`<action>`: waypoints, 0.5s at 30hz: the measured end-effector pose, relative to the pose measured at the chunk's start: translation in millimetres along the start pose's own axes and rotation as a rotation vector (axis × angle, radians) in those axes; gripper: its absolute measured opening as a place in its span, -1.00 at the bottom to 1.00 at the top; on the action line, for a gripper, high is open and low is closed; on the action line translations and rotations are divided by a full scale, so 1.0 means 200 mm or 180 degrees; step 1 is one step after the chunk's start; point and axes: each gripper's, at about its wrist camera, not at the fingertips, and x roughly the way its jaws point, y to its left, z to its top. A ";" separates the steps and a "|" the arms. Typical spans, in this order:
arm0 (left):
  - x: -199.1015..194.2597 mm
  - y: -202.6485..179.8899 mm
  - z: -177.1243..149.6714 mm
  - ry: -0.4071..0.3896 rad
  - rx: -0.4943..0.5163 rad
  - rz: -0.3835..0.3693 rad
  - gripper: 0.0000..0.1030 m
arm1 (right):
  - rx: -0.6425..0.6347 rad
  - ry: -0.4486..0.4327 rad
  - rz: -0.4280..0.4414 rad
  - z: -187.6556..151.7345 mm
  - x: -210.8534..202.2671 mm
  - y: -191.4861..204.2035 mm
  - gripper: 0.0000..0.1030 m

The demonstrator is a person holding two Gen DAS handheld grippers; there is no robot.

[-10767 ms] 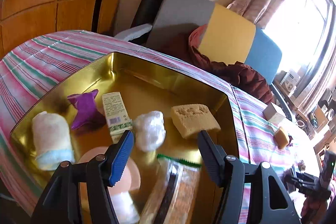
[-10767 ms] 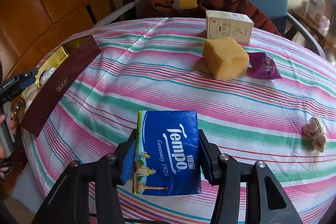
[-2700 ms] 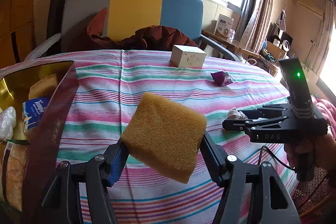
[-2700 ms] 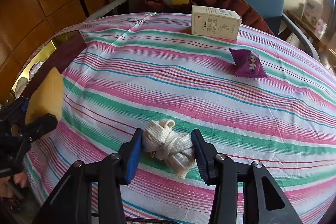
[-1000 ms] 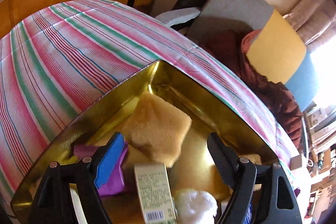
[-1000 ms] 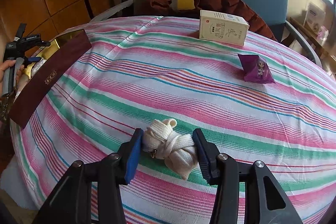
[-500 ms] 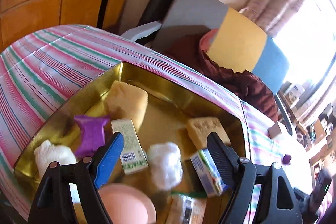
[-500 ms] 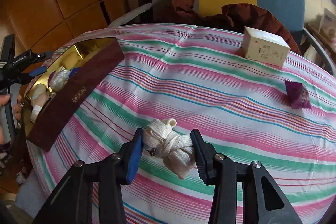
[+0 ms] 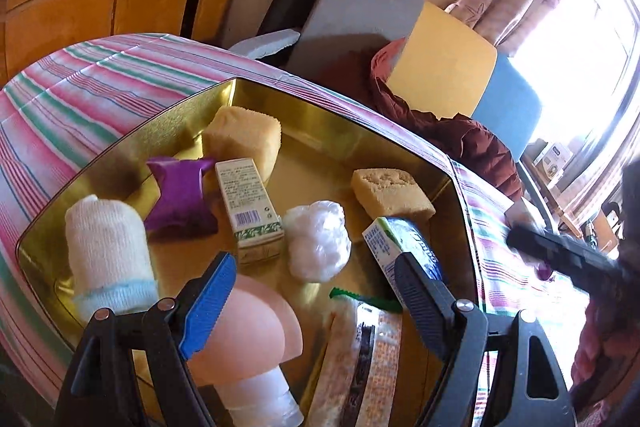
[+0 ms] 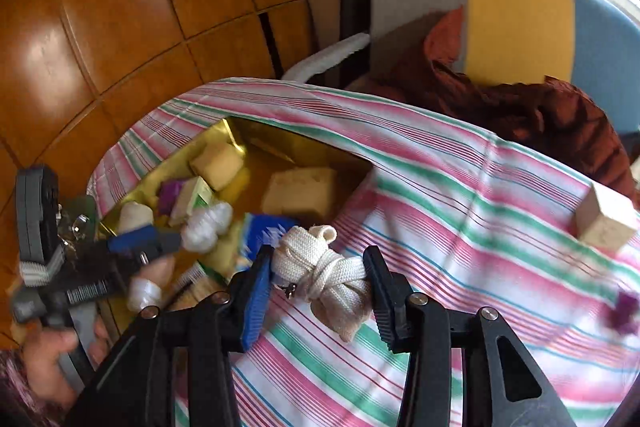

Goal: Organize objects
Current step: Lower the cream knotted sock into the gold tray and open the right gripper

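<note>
My left gripper (image 9: 316, 291) is open and empty above the near end of the gold tray (image 9: 360, 135). The tray holds a yellow sponge (image 9: 244, 139), a second sponge (image 9: 390, 189), a purple packet (image 9: 180, 195), a small carton (image 9: 250, 207), a rolled white cloth (image 9: 106, 251), a clear plastic wad (image 9: 318, 239), a blue tissue pack (image 9: 404, 247), a snack bag (image 9: 360, 359) and a pink-capped bottle (image 9: 248, 339). My right gripper (image 10: 318, 277) is shut on a knotted white rope (image 10: 324, 269), held above the striped tablecloth (image 10: 460, 227) just right of the tray (image 10: 240, 131). The left gripper also shows in the right wrist view (image 10: 132, 247).
A white box (image 10: 604, 219) and a purple packet (image 10: 624, 311) lie on the cloth at the right. A chair with a grey, yellow and blue back and a dark red garment (image 10: 540, 115) stands behind the table. Wooden wall panels (image 10: 120, 7) are to the left.
My right gripper has carried the knotted rope left toward the tray. My left gripper has pulled back from the tray's far end, where the yellow sponge now lies.
</note>
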 end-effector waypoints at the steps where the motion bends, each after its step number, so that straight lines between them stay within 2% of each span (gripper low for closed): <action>1: -0.01 0.00 -0.01 -0.0017 -0.0006 0.0007 0.61 | -0.0017 0.0032 0.0020 0.04 0.04 0.03 -0.11; 5: -0.03 0.01 -0.01 -0.0056 -0.0033 0.0025 0.61 | -0.0184 0.0188 0.0019 0.17 0.23 0.17 -0.11; 10: -0.04 0.04 0.00 -0.0099 -0.0097 0.0081 0.61 | -0.0455 0.0335 -0.0084 0.25 0.44 0.31 -0.09; 13: -0.04 0.06 0.00 -0.0104 -0.0144 0.0101 0.61 | -0.0393 0.0296 -0.0108 0.28 0.50 0.32 -0.03; 15: -0.04 0.07 0.00 -0.0109 -0.0166 0.0100 0.61 | -0.0323 0.0300 -0.0134 0.29 0.53 0.31 0.14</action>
